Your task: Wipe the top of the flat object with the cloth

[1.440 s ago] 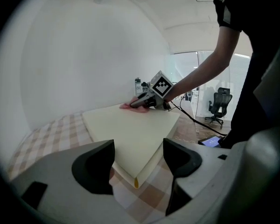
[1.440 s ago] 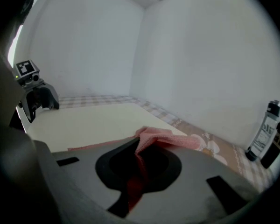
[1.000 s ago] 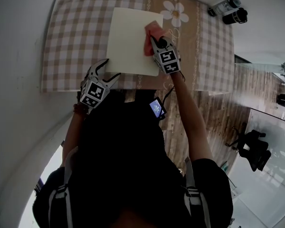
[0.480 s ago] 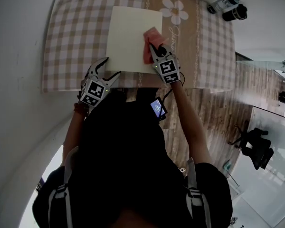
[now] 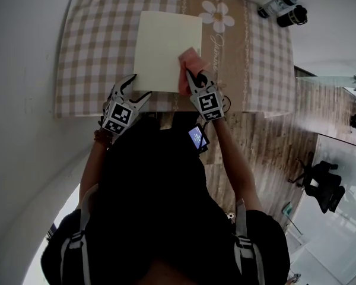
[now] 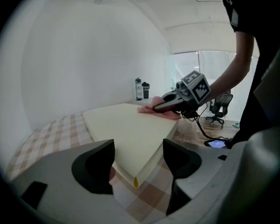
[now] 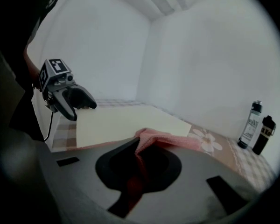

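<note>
A pale cream flat board (image 5: pixel 166 49) lies on the checked tablecloth (image 5: pixel 95 46). A pink cloth (image 5: pixel 187 64) rests on the board's right near corner, pinched in my right gripper (image 5: pixel 193 75), which is shut on it. In the right gripper view the cloth (image 7: pixel 151 141) runs back between the jaws, with the board (image 7: pixel 126 120) beyond. My left gripper (image 5: pixel 130 86) stands open at the board's near left corner with nothing between its fingers. In the left gripper view the board (image 6: pixel 126 129) fills the middle and the cloth (image 6: pixel 151 110) lies at its far corner.
Two bottles (image 5: pixel 285 10) stand at the table's far right corner, also in the right gripper view as bottles (image 7: pixel 257 127). A daisy print (image 5: pixel 218 15) marks the cloth right of the board. The table's near edge runs just under both grippers. An office chair (image 5: pixel 320 183) stands on the wooden floor.
My right gripper has drawn the pink cloth toward me along the board's right edge, from mid-board to the near right corner. The left gripper has hardly moved.
</note>
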The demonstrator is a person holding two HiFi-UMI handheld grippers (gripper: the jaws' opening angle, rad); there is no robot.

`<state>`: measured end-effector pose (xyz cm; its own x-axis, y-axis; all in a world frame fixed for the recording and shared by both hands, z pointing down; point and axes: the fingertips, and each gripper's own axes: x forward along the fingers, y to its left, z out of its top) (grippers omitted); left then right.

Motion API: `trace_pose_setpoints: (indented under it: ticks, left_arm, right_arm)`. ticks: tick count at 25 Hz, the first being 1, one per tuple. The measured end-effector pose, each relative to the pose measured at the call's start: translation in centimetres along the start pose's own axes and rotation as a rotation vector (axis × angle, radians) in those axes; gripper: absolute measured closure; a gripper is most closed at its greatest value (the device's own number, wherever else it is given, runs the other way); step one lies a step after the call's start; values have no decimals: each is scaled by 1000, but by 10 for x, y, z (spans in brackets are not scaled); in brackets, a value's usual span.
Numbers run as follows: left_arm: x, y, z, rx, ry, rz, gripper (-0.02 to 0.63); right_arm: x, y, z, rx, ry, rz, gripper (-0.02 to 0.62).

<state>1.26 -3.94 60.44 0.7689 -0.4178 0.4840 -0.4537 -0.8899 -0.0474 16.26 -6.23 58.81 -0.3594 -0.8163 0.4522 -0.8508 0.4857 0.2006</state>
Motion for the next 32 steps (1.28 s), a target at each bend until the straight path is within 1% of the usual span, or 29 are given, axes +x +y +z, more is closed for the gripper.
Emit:
trace_pose_setpoints:
  ticks: [9, 12, 14, 16, 18, 21, 24, 25, 27, 28, 29, 32]
  left_arm:
    - [-1, -1, 2, 10, 7, 12, 267]
    - [-1, -2, 3, 46, 10, -2, 278]
    - [-7, -6, 9, 72, -11, -27, 287]
    - [-18, -3, 24, 59, -64, -30, 287]
    - [-30, 7, 47, 33, -134, 0, 291]
    - [-45, 25, 86, -5, -255, 80, 317]
    - [-62, 42, 121, -59, -384, 194, 340]
    - [-68, 45, 129, -74, -413, 239, 366]
    - [-79, 48, 141, -85, -447, 323, 441]
    - [-82, 50, 144, -82, -453, 357, 492]
    - [-83, 52, 145, -78, -453, 383, 545]
    - [-85, 52, 137, -99, -443, 422, 611]
  right_arm:
    - [-31, 28, -7, 17, -14, -13, 586]
    - [-39, 35, -10, 44, 28, 17, 586]
    - [-48, 45, -10, 49, 75, 60, 584]
    - [-59, 52, 0, 32, 79, 66, 584]
    - [-68, 52, 24, 32, 17, 36, 584]
    - [-73, 45, 84, 77, -164, -21, 584]
    - [-72, 38, 138, 113, -336, -85, 584]
    - [-71, 37, 149, 131, -376, -107, 586]
    - [-69, 39, 168, 180, -442, -143, 586]
    - [-67, 40, 176, 191, -470, -157, 586]
    - [-63, 43, 184, 185, -491, -174, 586]
    - [-55, 55, 193, 148, -496, -216, 586]
